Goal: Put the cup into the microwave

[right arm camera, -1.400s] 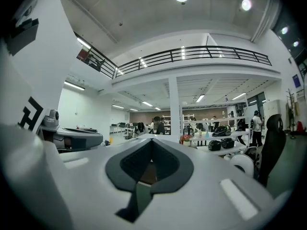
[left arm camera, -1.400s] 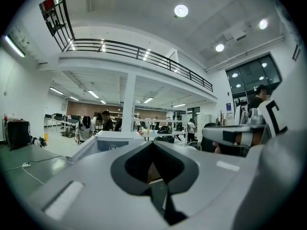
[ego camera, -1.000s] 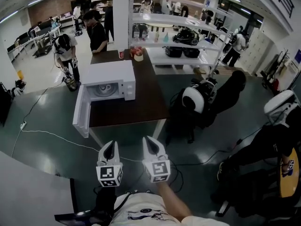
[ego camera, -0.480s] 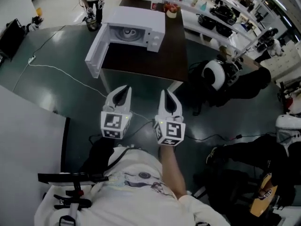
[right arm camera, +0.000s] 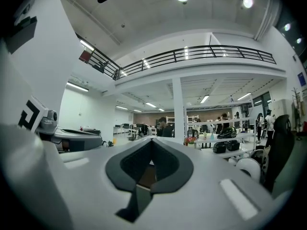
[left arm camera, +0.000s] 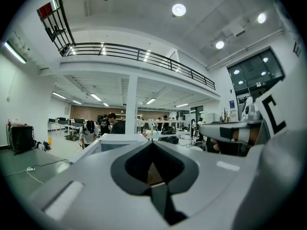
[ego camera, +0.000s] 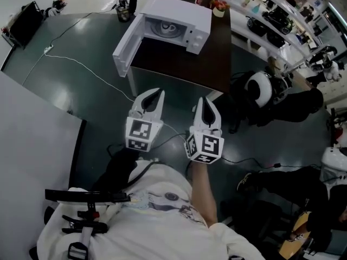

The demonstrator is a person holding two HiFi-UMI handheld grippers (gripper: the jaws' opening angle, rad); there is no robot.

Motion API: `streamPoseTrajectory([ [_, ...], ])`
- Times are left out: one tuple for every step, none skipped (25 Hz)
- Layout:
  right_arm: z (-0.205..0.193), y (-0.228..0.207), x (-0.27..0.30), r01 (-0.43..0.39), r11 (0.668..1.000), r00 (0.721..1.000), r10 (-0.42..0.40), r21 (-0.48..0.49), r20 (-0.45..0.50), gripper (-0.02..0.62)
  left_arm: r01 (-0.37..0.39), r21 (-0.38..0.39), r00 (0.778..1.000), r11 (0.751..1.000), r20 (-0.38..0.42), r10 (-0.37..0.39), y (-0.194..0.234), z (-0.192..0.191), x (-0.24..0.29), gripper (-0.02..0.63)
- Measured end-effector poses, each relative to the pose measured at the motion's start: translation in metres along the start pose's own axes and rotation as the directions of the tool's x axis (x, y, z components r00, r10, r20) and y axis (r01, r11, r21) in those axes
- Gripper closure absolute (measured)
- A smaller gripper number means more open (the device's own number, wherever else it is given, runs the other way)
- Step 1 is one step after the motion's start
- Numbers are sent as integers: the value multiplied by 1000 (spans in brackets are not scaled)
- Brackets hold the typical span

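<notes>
The white microwave (ego camera: 176, 23) stands on the dark brown table (ego camera: 187, 66) with its door (ego camera: 126, 43) swung open to the left and its cavity facing me. A small pale cup (ego camera: 219, 10) with something red in it sits at the table's far end, behind the microwave. My left gripper (ego camera: 156, 94) and right gripper (ego camera: 204, 103) are held side by side over the floor, short of the table's near edge. Both point level at the table, shut and with nothing between them. In the left gripper view the microwave (left arm camera: 117, 139) lies straight ahead.
A seated person in black with a white helmet (ego camera: 259, 86) is close to the table's right side. A white cable (ego camera: 81, 64) runs across the dark floor on the left. A grey panel (ego camera: 32, 140) stands at my left. Shelves (ego camera: 271, 4) and standing people are beyond the table.
The table and microwave now look nearer and higher in the head view, which has tipped further down. Both grippers stay shut, side by side.
</notes>
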State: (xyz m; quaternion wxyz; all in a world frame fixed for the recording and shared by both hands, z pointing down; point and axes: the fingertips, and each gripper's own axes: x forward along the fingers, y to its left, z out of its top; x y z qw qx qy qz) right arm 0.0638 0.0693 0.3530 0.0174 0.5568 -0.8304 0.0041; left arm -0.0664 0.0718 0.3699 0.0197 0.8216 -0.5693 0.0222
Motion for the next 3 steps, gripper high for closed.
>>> streamPoseTrajectory([
  [-1, 1, 0, -3, 1000, 1000, 3, 0, -3, 597, -3, -1, 1000, 1000, -2, 3, 1, 0, -1, 609],
  [-1, 1, 0, -6, 1000, 1000, 6, 1, -6, 597, -7, -3, 1000, 1000, -4, 7, 1, -1, -1, 609],
  [-2, 2, 0, -9, 1000, 1000, 9, 1, -9, 597, -10, -4, 1000, 1000, -6, 10, 2, -1, -2, 609],
])
